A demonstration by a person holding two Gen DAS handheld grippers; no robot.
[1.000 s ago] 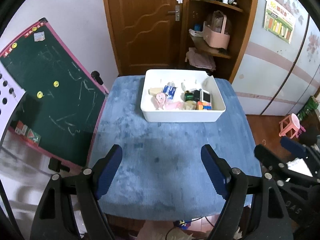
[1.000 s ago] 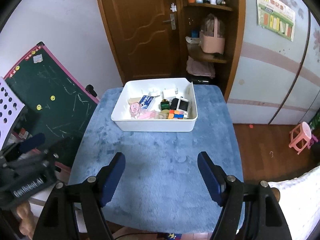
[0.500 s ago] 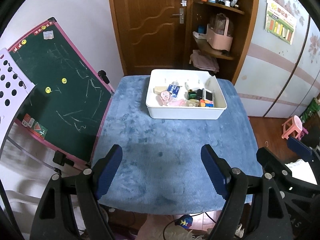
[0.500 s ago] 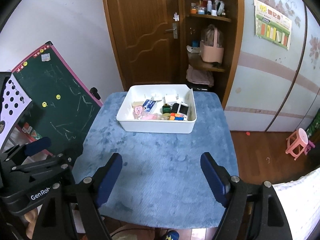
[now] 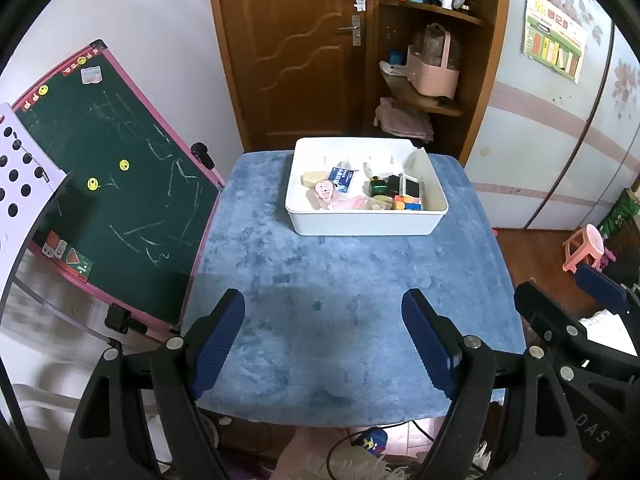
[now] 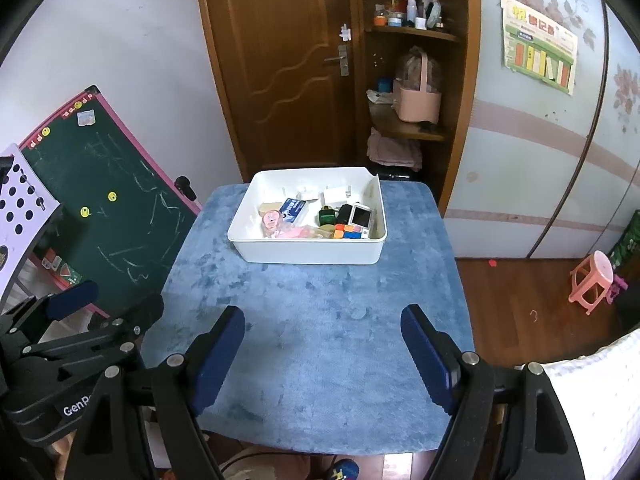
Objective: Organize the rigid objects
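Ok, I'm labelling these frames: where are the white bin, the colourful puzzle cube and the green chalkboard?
white bin [image 5: 362, 225]: left wrist view, on its near outer wall.
colourful puzzle cube [image 6: 351, 233]: right wrist view, on its top face.
green chalkboard [image 5: 120, 168]: left wrist view, on the middle of its writing surface.

White rectangular plastic bin [image 5: 366, 224]; mottled blue plush table cover [image 5: 344, 280]; green chalkboard [image 5: 116, 184], framed in pink.

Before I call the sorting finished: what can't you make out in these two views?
- Items low in the white bin: left wrist view, behind its near wall.
- Print on the blue packet: right wrist view, too small.
- Table's near edge: both views, behind hand-held gripper fingers.
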